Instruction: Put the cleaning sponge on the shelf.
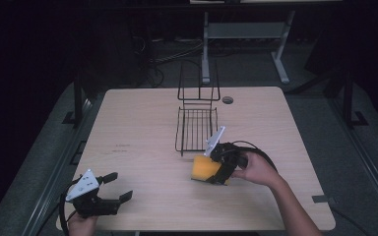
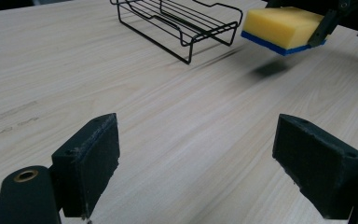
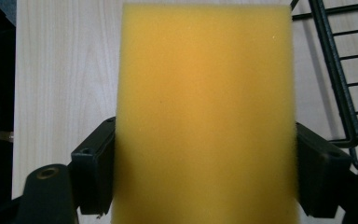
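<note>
A yellow sponge [image 1: 204, 168] with a blue underside is held off the table near its middle, and my right gripper [image 1: 215, 171] is shut on it. In the right gripper view the sponge [image 3: 205, 116] spans the gap between both jaws, pressed at its two sides. From the left gripper view the same sponge [image 2: 279, 29] hangs above its shadow on the wood. My left gripper [image 1: 119, 188] is open at the front left corner of the table, with only bare wood between its jaws [image 2: 198, 163].
A black wire rack [image 1: 197, 123] stands just behind the sponge, toward the table's far middle, also seen as the rack [image 2: 179, 21] and the rack [image 3: 342, 79]. A round cable hole [image 1: 228, 100] sits near the back edge. A grey desk frame [image 1: 246, 34] stands beyond the table.
</note>
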The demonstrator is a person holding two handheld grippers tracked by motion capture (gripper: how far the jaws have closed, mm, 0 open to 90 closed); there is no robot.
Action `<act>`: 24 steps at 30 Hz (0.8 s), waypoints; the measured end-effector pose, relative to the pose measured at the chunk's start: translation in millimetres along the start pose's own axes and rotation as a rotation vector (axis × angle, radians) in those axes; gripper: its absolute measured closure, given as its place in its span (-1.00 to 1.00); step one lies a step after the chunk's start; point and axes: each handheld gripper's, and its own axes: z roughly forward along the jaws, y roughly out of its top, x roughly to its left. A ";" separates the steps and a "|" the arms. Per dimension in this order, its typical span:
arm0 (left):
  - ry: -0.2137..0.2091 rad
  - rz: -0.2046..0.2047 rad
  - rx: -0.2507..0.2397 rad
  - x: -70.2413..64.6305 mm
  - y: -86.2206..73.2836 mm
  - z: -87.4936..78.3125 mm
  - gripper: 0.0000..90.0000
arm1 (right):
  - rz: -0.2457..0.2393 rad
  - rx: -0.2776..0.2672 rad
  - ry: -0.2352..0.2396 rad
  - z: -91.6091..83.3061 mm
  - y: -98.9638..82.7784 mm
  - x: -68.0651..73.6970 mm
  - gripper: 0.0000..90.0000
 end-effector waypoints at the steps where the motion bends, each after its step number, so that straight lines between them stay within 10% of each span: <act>1: 0.000 -0.001 -0.001 -0.1 0.0 0.1 -0.69 | -0.003 -0.002 0.002 -0.1 0.6 -1.3 -0.52; 24: 0.002 -0.002 -0.008 2.3 -0.1 -2.0 -0.69 | 0.007 0.018 0.026 -0.8 26.7 -34.7 -0.52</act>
